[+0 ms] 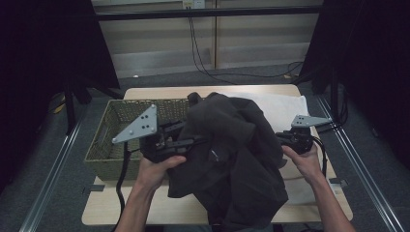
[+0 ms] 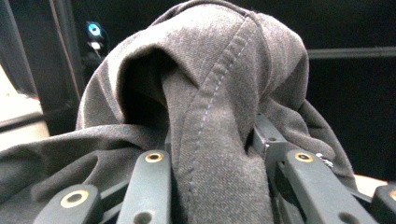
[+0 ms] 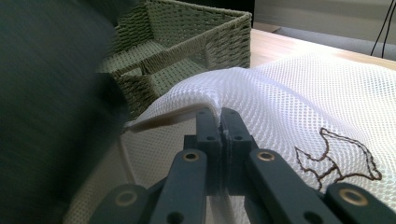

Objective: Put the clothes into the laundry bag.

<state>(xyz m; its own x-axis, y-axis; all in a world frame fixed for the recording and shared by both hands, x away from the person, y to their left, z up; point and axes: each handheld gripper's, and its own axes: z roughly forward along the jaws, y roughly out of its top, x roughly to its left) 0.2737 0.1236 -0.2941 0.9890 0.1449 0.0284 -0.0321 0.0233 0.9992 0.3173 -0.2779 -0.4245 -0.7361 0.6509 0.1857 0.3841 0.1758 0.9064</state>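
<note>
Your left gripper (image 1: 193, 141) has its fingers clamped on a seamed fold of the dark grey garment (image 1: 232, 159), which hangs bunched over the white mesh laundry bag (image 1: 285, 108). Your right gripper (image 3: 220, 122) pinches the bag's rim, fingers together, apparently to hold the mouth open. The woven basket (image 1: 104, 145) crowds the left edge; the tabletop (image 1: 140, 212) offers free room nearest you.
</note>
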